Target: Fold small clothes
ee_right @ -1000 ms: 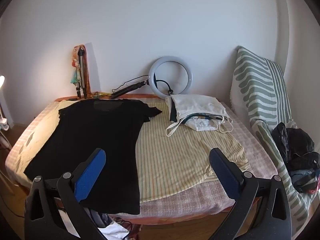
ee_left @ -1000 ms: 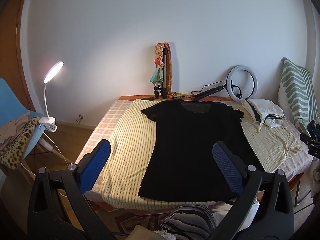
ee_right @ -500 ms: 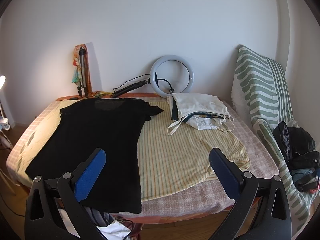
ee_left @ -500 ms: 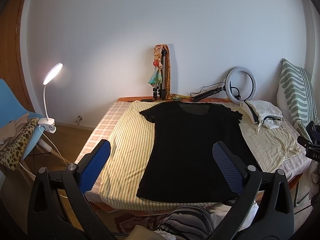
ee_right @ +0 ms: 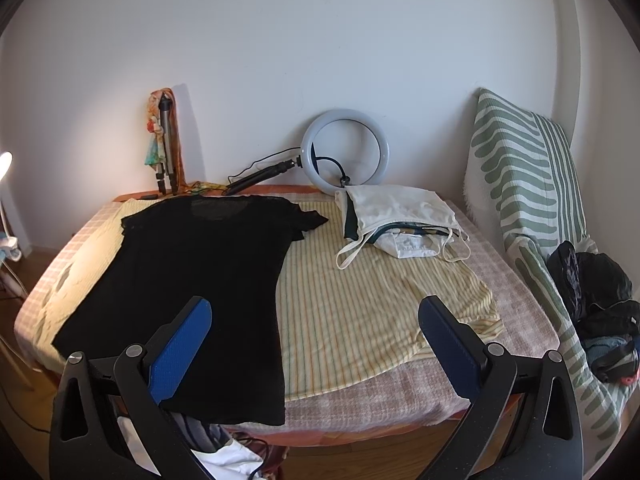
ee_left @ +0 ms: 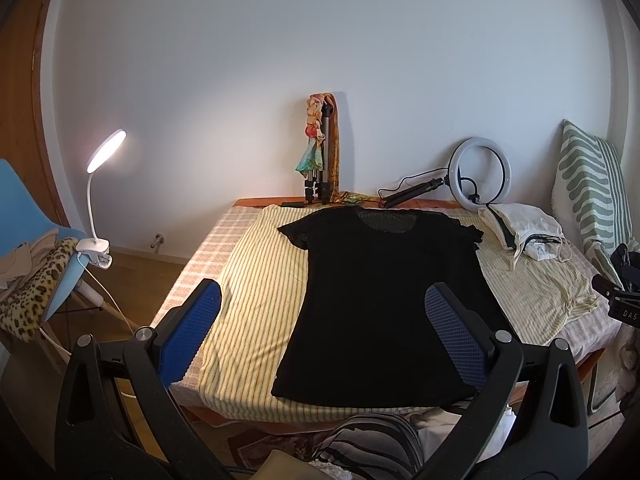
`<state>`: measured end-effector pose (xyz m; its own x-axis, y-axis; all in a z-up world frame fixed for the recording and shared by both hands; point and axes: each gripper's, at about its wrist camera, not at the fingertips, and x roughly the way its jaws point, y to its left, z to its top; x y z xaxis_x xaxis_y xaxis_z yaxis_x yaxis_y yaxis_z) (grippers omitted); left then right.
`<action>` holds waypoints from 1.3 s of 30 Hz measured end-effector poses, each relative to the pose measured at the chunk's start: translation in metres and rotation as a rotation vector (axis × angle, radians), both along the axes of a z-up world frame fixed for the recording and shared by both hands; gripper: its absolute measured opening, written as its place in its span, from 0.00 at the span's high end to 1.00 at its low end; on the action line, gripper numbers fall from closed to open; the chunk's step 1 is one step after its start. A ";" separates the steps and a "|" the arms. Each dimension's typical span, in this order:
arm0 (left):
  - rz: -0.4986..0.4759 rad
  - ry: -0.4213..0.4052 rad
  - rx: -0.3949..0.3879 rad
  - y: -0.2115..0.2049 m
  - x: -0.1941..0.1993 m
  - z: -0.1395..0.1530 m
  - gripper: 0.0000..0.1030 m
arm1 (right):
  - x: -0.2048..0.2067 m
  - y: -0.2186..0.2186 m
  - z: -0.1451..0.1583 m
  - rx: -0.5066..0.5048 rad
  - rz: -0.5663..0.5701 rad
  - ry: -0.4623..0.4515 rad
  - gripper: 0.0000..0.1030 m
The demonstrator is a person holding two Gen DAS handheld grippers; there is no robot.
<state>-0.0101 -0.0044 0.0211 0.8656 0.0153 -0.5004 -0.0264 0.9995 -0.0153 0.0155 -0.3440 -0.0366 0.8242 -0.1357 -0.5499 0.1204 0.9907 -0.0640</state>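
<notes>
Flat black short-sleeved T-shirt (ee_left: 384, 300) lies lengthwise ahead of both wide-open, empty grippers, left gripper (ee_left: 324, 332) nearer than right gripper (ee_right: 316, 344).

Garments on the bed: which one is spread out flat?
The black short-sleeved T-shirt, spread flat on the yellow striped sheet. The white strappy tops lie bunched in a heap near the ring light.

Black t-shirt (ee_right: 200, 276) lies flat on the bed (ee_right: 400, 392) — right gripper (ee_right: 316, 336) spread wide above.
</notes>
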 end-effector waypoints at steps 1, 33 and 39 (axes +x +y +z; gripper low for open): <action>0.000 0.000 0.000 0.000 0.000 0.000 0.00 | 0.000 0.000 0.000 0.000 0.000 0.000 0.00; -0.001 -0.004 -0.001 -0.001 -0.005 0.001 0.00 | -0.004 0.003 -0.003 0.000 0.003 0.000 0.00; -0.002 -0.004 -0.002 -0.001 -0.004 0.000 0.00 | -0.002 0.002 -0.004 -0.001 0.002 0.002 0.00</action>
<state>-0.0145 -0.0056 0.0209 0.8679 0.0127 -0.4966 -0.0248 0.9995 -0.0177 0.0131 -0.3415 -0.0402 0.8233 -0.1346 -0.5514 0.1181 0.9908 -0.0656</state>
